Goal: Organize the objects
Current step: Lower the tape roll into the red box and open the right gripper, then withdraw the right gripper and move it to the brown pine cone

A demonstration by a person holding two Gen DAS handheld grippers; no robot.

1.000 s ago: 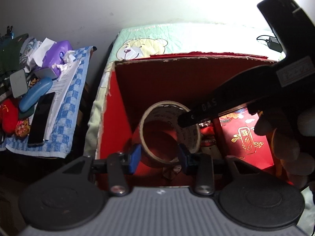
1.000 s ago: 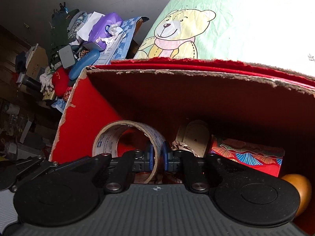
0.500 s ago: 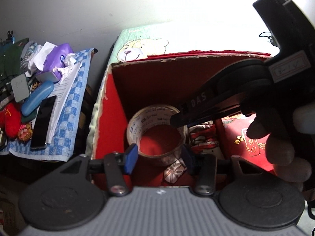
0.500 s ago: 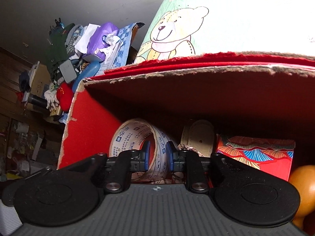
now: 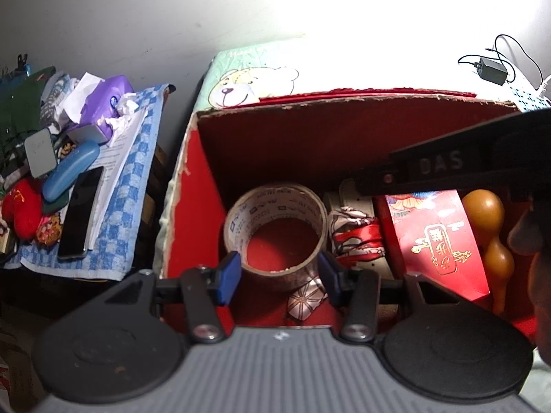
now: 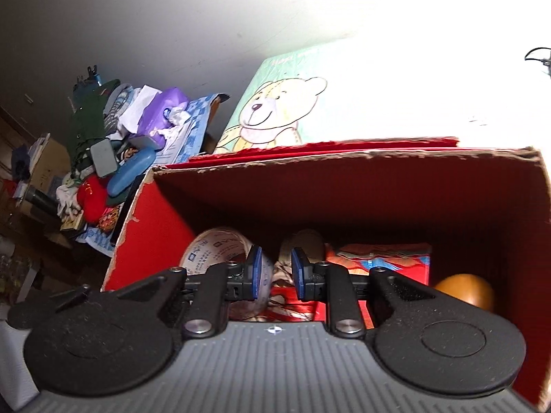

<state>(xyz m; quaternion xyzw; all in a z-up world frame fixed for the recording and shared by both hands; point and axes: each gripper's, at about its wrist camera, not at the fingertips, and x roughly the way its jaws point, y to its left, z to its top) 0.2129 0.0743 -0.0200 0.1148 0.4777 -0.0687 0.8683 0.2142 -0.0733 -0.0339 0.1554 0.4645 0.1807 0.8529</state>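
Tape roll [image 5: 274, 232] is seen lying flat in the left end of the red box [image 5: 193, 186], beside a red packet [image 5: 437, 241], while the left gripper [image 5: 278, 273] is spread wide and the right gripper [image 6: 274, 272] is parted, nothing held.

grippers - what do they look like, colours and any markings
Both grippers, left gripper and right gripper, look alike: black arms with round discs, silver pivot screws, blue finger pads, ribbed grey body. Raised letters DAS mark the right one's side.
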